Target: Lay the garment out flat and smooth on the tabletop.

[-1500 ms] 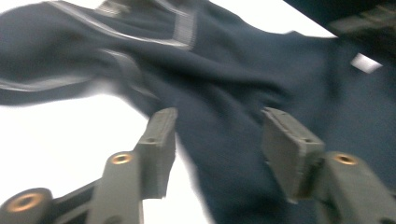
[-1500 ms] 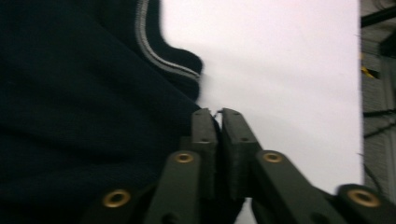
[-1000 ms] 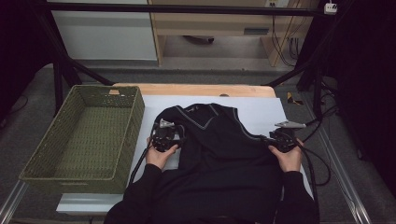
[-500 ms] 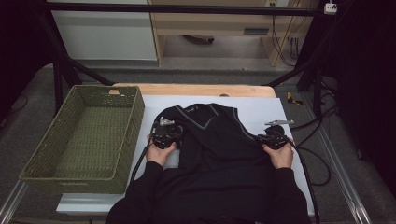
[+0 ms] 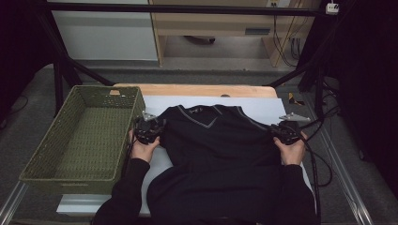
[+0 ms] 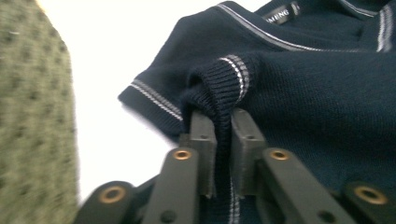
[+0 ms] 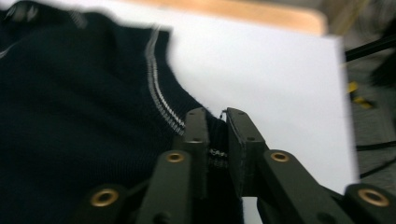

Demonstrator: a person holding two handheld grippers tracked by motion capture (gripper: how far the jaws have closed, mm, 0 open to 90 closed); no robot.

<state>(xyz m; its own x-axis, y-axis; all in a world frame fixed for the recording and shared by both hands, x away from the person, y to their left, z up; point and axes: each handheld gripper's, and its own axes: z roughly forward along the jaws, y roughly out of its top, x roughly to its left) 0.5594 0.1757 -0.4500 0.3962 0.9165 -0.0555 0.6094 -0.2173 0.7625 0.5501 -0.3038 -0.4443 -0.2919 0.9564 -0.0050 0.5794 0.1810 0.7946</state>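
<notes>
Got my left gripper (image 6: 223, 140) pinching the ribbed cuff and my right gripper (image 7: 215, 140) clamped on the opposite edge of the dark sweater (image 5: 220, 140), which lies flat on the white table (image 5: 263, 107) beside the green basket (image 5: 82, 136), probably so both sides fold evenly.

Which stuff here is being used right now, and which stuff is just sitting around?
In use:
- dark knitted top, pinched at both sides
- left claw
- right claw
- white sheet under it

Just sitting:
- green basket, empty
- wooden tabletop
</notes>
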